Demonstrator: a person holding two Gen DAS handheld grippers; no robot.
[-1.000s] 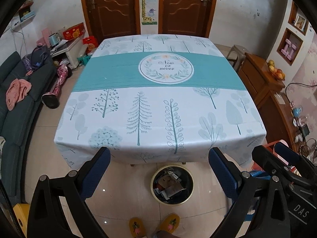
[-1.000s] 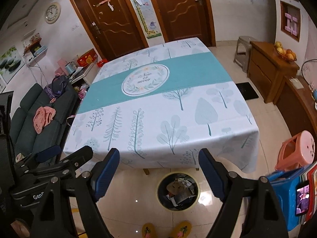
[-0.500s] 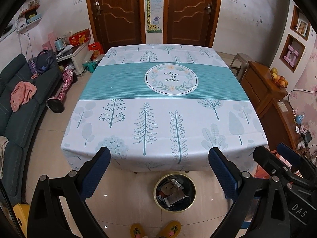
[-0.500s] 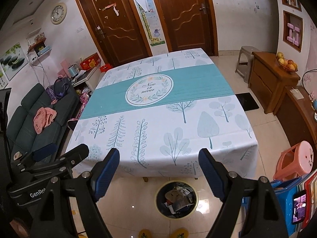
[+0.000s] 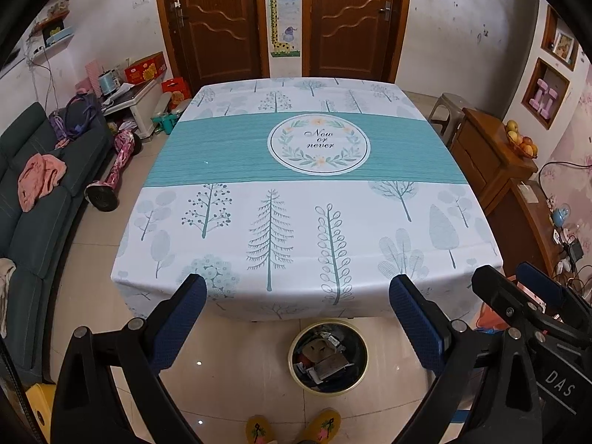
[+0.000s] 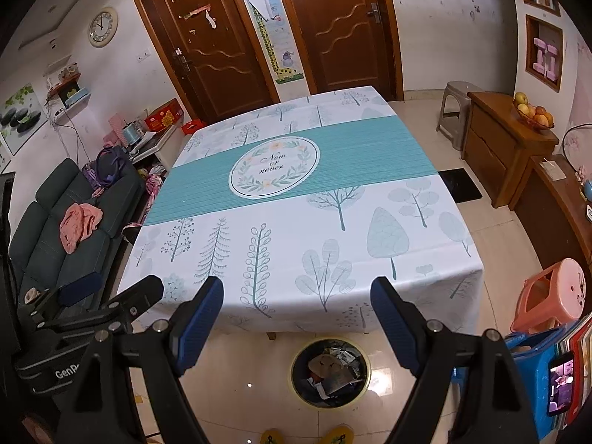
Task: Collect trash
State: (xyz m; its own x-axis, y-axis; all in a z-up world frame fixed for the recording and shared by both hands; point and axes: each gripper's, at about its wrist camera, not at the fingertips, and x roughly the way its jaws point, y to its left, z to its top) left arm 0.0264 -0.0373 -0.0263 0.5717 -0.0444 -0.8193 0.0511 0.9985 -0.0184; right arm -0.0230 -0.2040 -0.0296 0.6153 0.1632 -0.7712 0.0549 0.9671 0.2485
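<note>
Standing over the near edge of the room, I see both pairs of black tongs with blue ribbed pads held side by side, pointing downward past the edge of the square surface (image 5: 303, 222), which is draped in a white cloth printed with pale trees and crossed by a teal band bearing a round "Now or never" wreath. The left tongs (image 5: 296, 307) are spread wide with nothing between the pads, and the right tongs (image 6: 297, 312) are spread just as wide and equally empty. In the left view the right tongs show at four o'clock; in the right view the left tongs show at eight o'clock. On the glossy beige floor tiles, just beyond the surface's near edge, stands a round yellow-rimmed bin (image 5: 328, 357) holding crumpled paper and cardboard scraps; in both views it sits at six o'clock, below and between the pads. A pair of yellow slippers (image 5: 292, 427) peeks in at the bottom, just beside the bin. A dark green sofa (image 6: 70, 229) with a pink garment on it runs along at nine o'clock, and two brown wooden doors (image 5: 281, 18) stand at twelve o'clock.
</note>
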